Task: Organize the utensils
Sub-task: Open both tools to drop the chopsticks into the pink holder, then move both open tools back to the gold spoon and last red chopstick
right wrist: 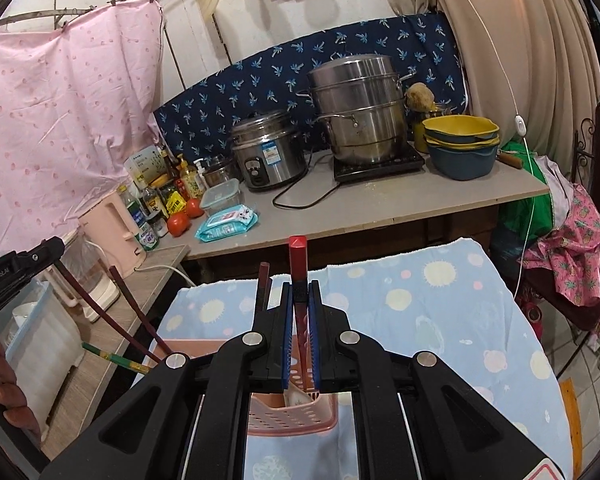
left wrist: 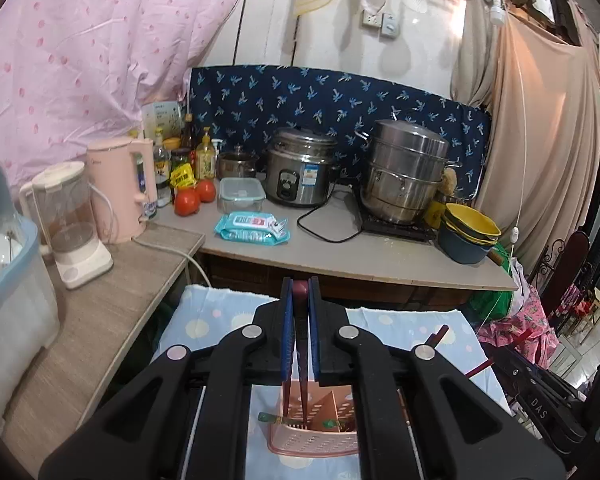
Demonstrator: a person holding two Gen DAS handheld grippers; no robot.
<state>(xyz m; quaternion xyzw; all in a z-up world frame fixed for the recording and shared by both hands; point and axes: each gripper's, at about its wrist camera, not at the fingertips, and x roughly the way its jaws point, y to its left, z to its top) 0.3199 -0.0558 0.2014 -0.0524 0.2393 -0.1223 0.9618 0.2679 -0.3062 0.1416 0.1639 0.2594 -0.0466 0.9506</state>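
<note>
The utensil basket (right wrist: 292,412) stands on a cloth-covered table (right wrist: 439,312), in front of the bench (right wrist: 379,208). On the bench, at the back, the rice cooker (right wrist: 266,156) sits left of the stacked steamer pot (right wrist: 359,108), with stacked bowls (right wrist: 461,142) to the right. Before the cooker lie a wipes pack (right wrist: 226,227) and a lidded box (right wrist: 220,197); two tomatoes (right wrist: 184,218) sit left of them, bottles (right wrist: 168,194) behind. A kettle (right wrist: 112,228) stands further left.

wall (left wrist: 268,20): whitewashed | pink curtain (left wrist: 80,48): left | counter (left wrist: 379,252): grey
</note>
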